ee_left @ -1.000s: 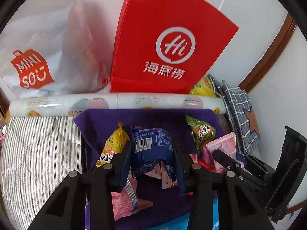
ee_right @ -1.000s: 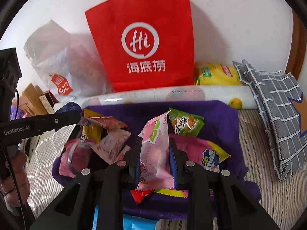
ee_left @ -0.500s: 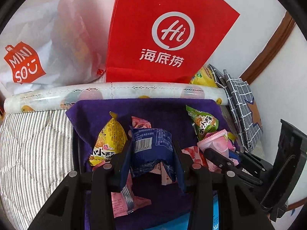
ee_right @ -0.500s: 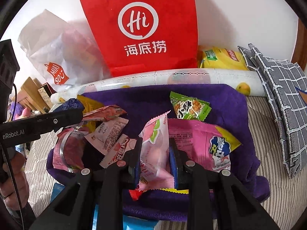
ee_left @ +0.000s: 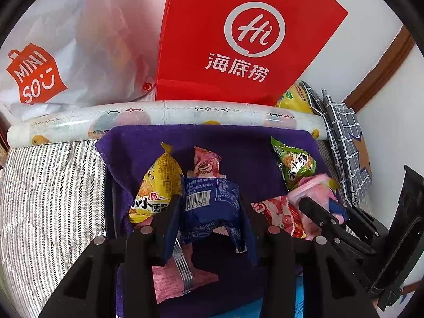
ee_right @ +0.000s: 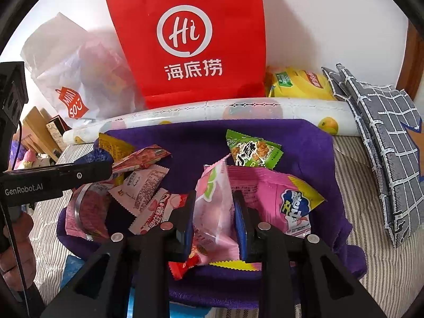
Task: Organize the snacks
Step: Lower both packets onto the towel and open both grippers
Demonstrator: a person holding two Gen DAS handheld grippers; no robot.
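Easing apart just now on both sides: left tongs point(ee_left: 210, 213) still pinching one crinkly dark-blue foil snack packet point(ee_left: 209, 206), right tongs point(ee_right: 213, 212) still pinching one glossy pale-pink plastic snack packet point(ee_right: 214, 209). Hanging upright between the pads, above one fuzzy purple cloth point(ee_right: 190, 143) strewn with about eight more wrappers, lying on striped bedding point(ee_left: 50, 201).

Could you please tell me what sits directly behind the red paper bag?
A yellow snack bag pokes out from behind the red paper bag, by its right edge, near the white wall. The rest behind the bag is hidden.
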